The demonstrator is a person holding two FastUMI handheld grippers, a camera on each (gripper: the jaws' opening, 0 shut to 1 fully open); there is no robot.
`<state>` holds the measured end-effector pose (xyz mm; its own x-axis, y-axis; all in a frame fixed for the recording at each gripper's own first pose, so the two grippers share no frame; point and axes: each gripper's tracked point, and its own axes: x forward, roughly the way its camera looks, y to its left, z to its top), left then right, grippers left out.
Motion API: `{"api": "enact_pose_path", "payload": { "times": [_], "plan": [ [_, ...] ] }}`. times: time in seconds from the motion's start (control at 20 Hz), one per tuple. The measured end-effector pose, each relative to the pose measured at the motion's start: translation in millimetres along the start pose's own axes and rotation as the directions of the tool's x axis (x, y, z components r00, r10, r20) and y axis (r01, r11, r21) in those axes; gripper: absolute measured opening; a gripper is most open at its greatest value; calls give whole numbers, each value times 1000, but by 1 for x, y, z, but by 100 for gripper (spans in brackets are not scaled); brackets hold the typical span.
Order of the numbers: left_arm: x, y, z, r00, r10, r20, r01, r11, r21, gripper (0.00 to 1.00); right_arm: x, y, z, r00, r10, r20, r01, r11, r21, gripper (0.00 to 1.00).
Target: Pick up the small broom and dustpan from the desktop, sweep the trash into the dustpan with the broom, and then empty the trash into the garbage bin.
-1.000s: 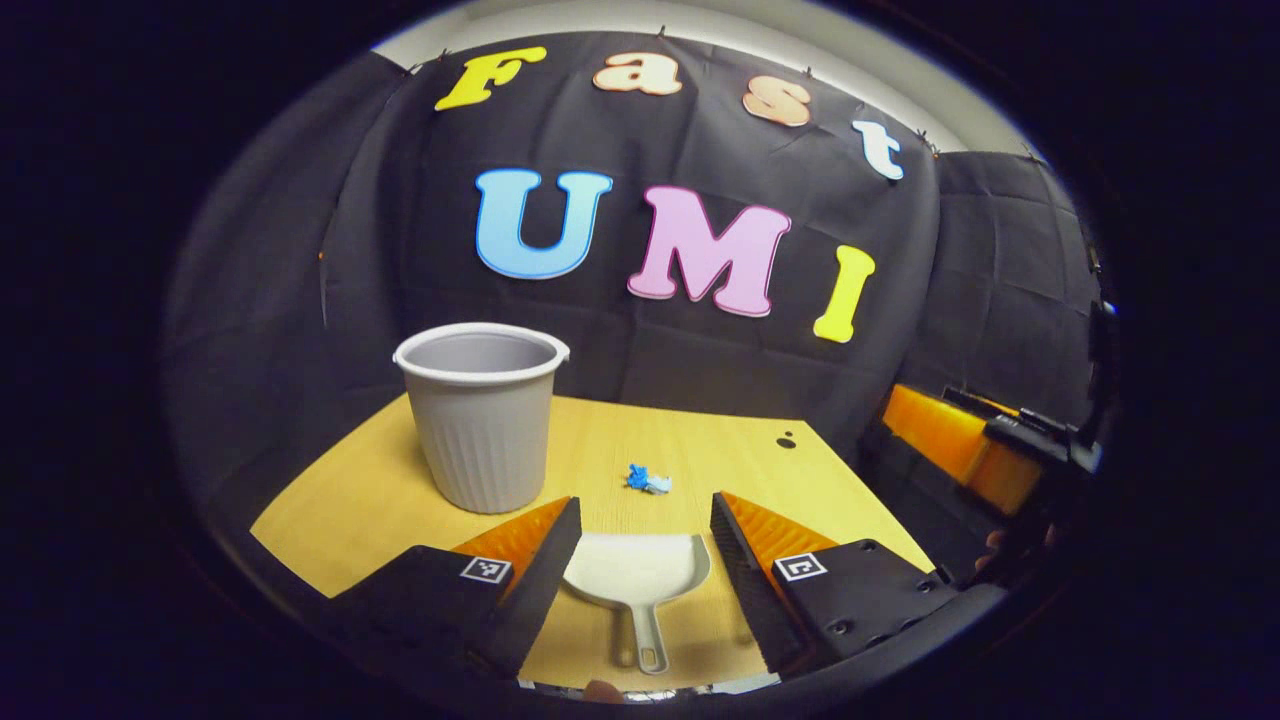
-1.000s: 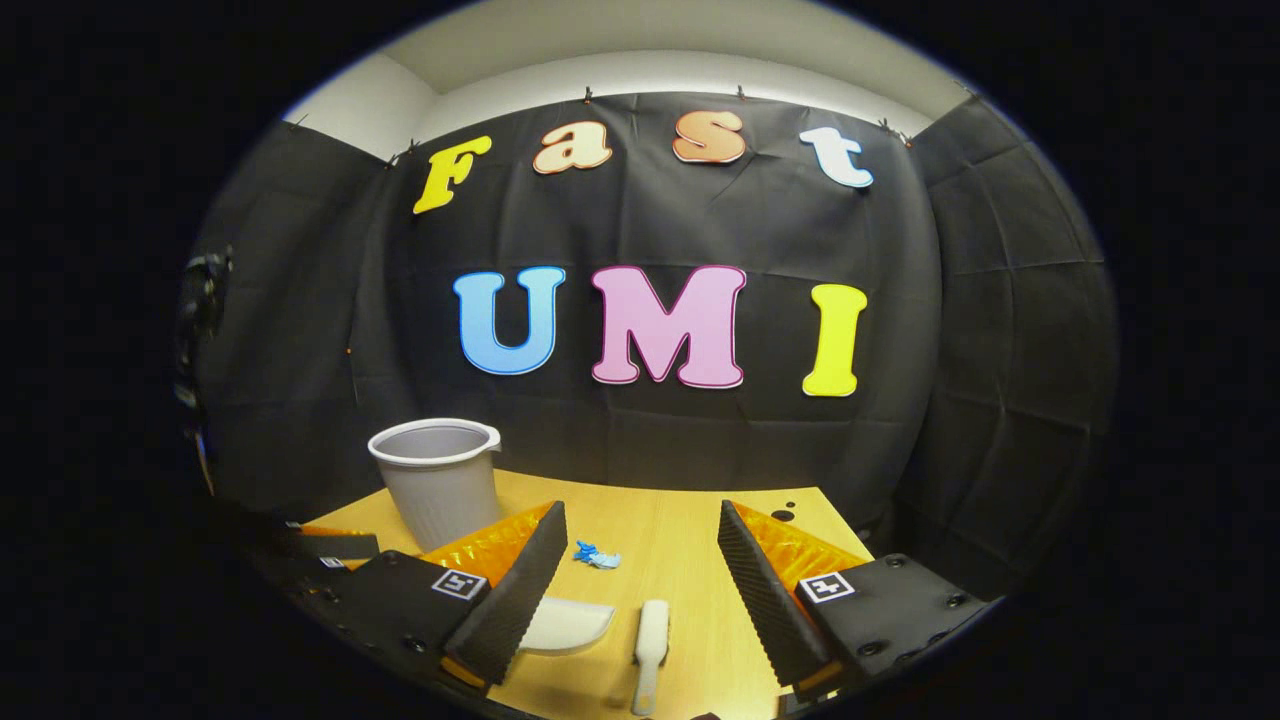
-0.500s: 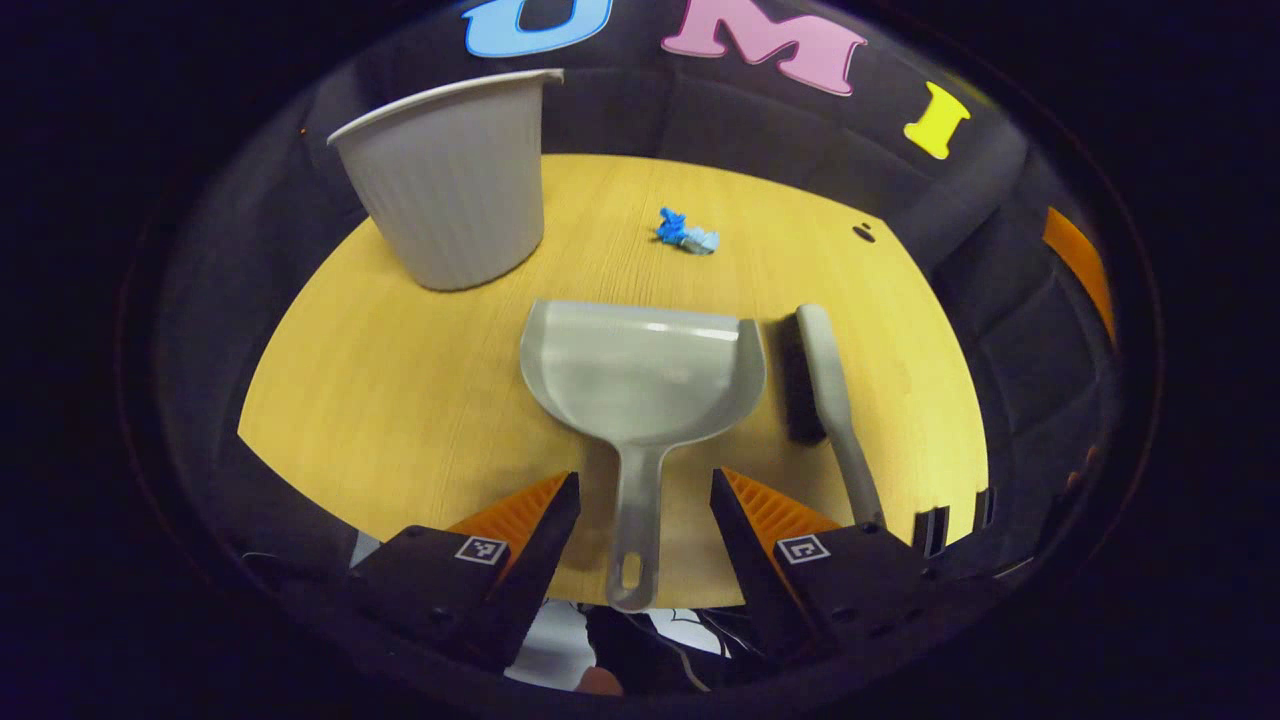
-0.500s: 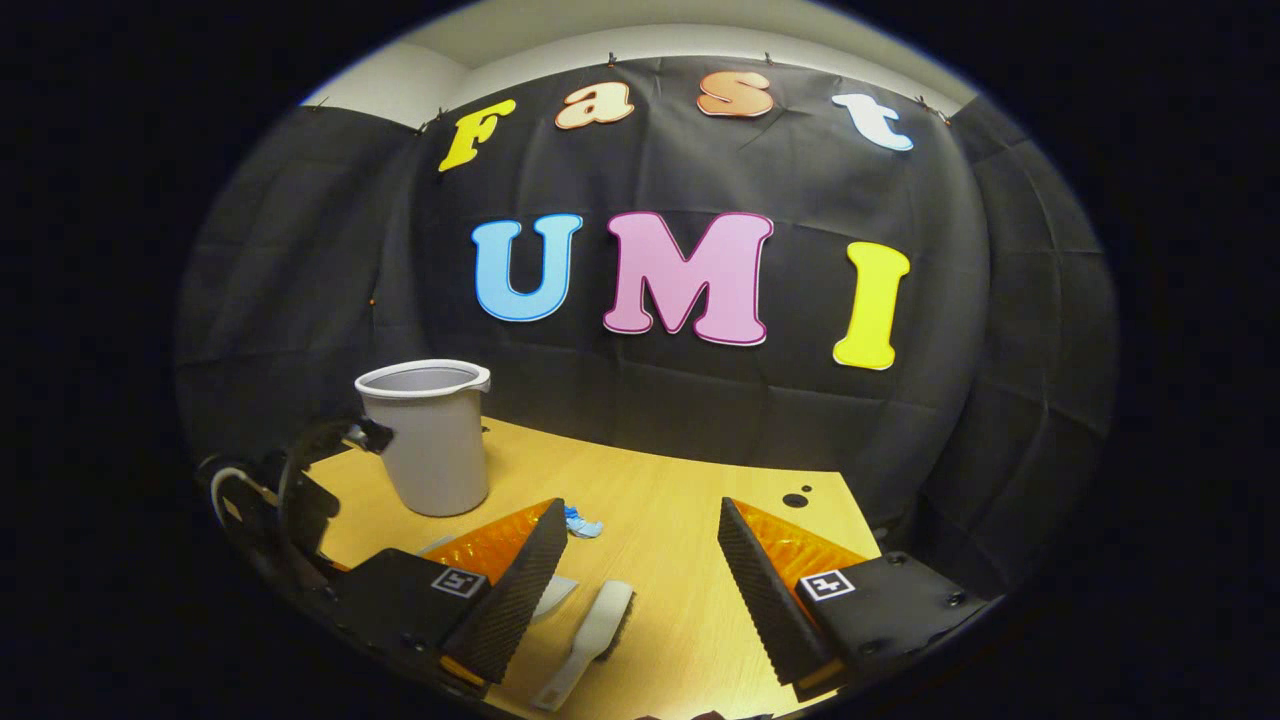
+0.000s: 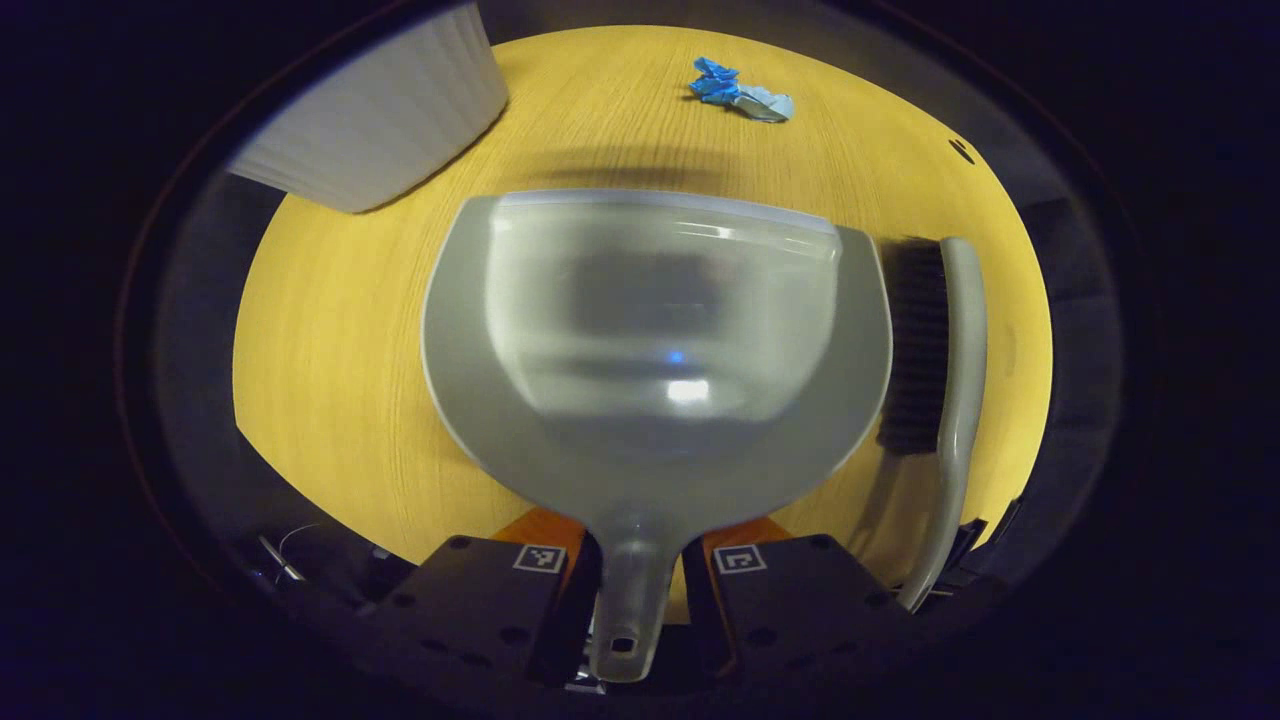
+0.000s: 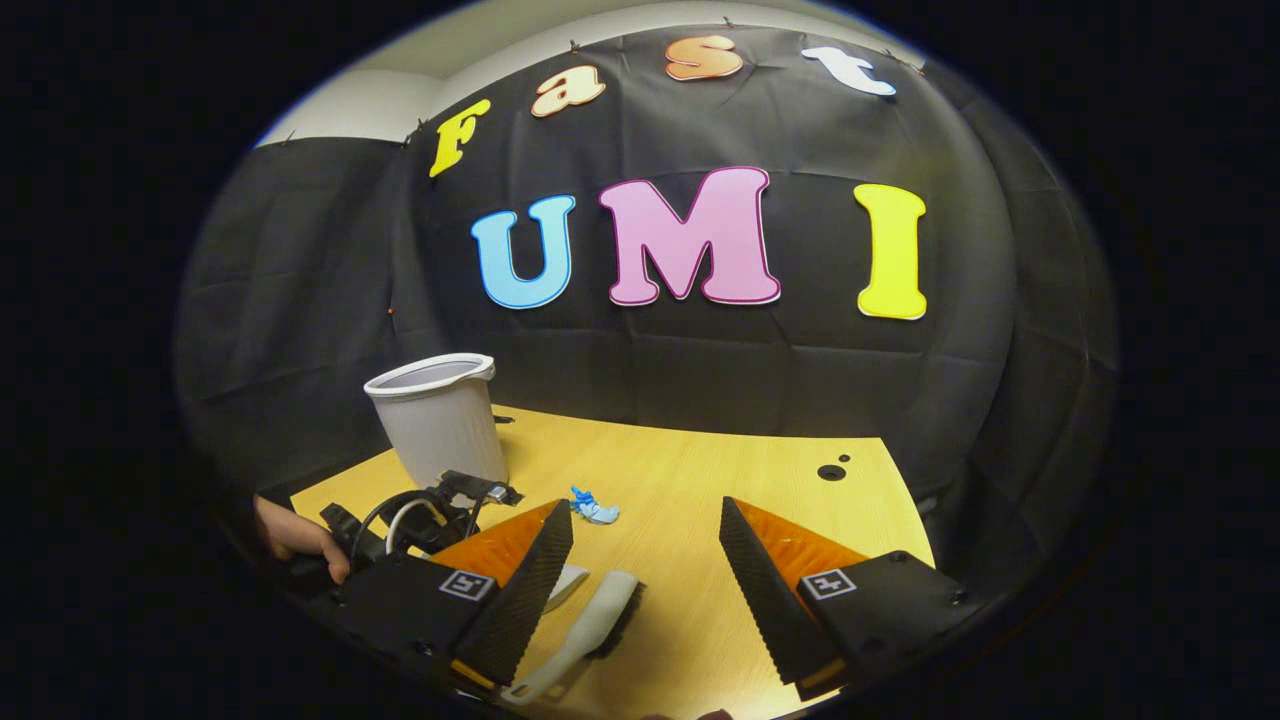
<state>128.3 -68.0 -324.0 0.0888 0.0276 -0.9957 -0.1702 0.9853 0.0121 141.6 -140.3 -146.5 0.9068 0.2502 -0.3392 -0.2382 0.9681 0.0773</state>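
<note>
In the left gripper view, the grey dustpan (image 5: 660,340) lies flat on the wooden desktop (image 5: 330,340). My left gripper (image 5: 640,548) is shut on its handle (image 5: 628,600), one finger pressing each side. The small grey broom (image 5: 955,380) lies just right of the pan, bristles toward it. Blue crumpled trash (image 5: 740,92) sits beyond the pan's front lip. In the right gripper view, my right gripper (image 6: 645,590) hovers open above the desk. The broom (image 6: 590,628) lies below, near its left finger. The trash (image 6: 593,508) lies farther ahead.
The grey ribbed garbage bin (image 6: 440,415) stands at the desk's far left, also at the upper left (image 5: 380,110) of the left gripper view. A hand (image 6: 295,535) holds the left gripper (image 6: 420,515) low at the left. Two small holes (image 6: 830,470) mark the far right of the desktop.
My left gripper dropped toward the desk, slid along the dustpan handle and shut on it. My right gripper drifted a little and stayed open.
</note>
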Motion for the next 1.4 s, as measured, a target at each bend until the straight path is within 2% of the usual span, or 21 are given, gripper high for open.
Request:
{"api": "enact_pose_path", "payload": {
  "times": [0.05, 0.2, 0.3, 0.35, 0.45, 0.55, 0.6, 0.65, 0.7, 0.75, 0.8, 0.85, 0.95, 1.05, 1.1, 1.15, 1.2, 1.3, 1.35, 1.4],
  "plan": [
    [1, 3, -3, 1000, 4, -21, -3, 1000, 31, 31, 3, 5, -2, 1000, -7, -16, 7, 1000, 7, 95],
    [0, 7, -1, 999, -9, -32, 12, 996, 94, 30, 11, 13, -14, 995, -37, -93, 43, 997, 61, 95],
    [1, 9, 1, 1000, -23, -21, 25, 993, 116, 29, 17, 22, -37, 976, -41, -212, 65, 992, 108, 95],
    [2, 8, 2, 999, -29, -16, 30, 991, 127, 30, 17, 26, -56, 958, -43, -282, 77, 991, 111, 95],
    [2, 9, 3, 999, -43, -2, 43, 987, 152, 30, 14, 44, -107, 873, -28, -486, 100, 987, 123, 95],
    [1, 11, 2, 999, -48, 7, 46, 986, 159, 30, 8, 55, -148, 792, -21, -610, 114, 987, 113, 96],
    [1, 11, 2, 999, -50, 15, 47, 984, 170, 30, 7, 59, -161, 759, -23, -650, 120, 987, 105, 96],
    [1, 11, 3, 998, -55, 24, 49, 983, 177, 30, 4, 61, -179, 714, -25, -699, 148, 982, 116, 92],
    [1, 11, 2, 998, -62, 30, 56, 981, 183, 31, 4, 62, -195, 679, -16, -734, 173, 975, 139, 92],
    [1, 12, 3, 997, -73, 33, 66, 981, 183, 30, 4, 64, -219, 618, -4, -787, 234, 956, 179, 93],
    [1, 12, 2, 996, -83, 36, 75, 981, 178, 30, 3, 66, -234, 571, -2, -821, 282, 940, 194, 96],
    [1, 12, 2, 995, -87, 40, 79, 981, 178, 30, 4, 59, -242, 539, -37, -841, 304, 940, 153, 96],
    [2, 11, 2, 995, -90, 44, 80, 979, 186, 30, 10, 54, -252, 515, -58, -855, 294, 949, 112, 97],
    [1, 12, 1, 993, -111, 44, 101, 977, 187, 30, 17, 58, -272, 447, -48, -893, 281, 955, 90, 95],
    [0, 13, 1, 993, -110, 45, 100, 977, 186, 30, 11, 59, -274, 416, -46, -908, 270, 960, 75, 81],
    [1, 13, 1, 993, -108, 48, 98, 977, 188, 30, 13, 62, -272, 431, -42, -902, 254, 964, 76, 71],
    [0, 12, 1, 993, -108, 51, 96, 977, 191, 30, 16, 63, -275, 425, -36, -905, 233, 970, 71, 57],
    [1, 12, 0, 992, -111, 60, 98, 977, 189, 30, 18, 62, -273, 423, -31, -905, 215, 974, 68, 53],
    [1, 12, 0, 992, -111, 61, 98, 978, 186, 30, 23, 58, -277, 428, -36, -903, 215, 975, 62, 48],
    [0, 12, 0, 992, -110, 62, 97, 978, 183, 30, 25, 56, -276, 430, -24, -902, 228, 970, 83, 38]
  ]
}}
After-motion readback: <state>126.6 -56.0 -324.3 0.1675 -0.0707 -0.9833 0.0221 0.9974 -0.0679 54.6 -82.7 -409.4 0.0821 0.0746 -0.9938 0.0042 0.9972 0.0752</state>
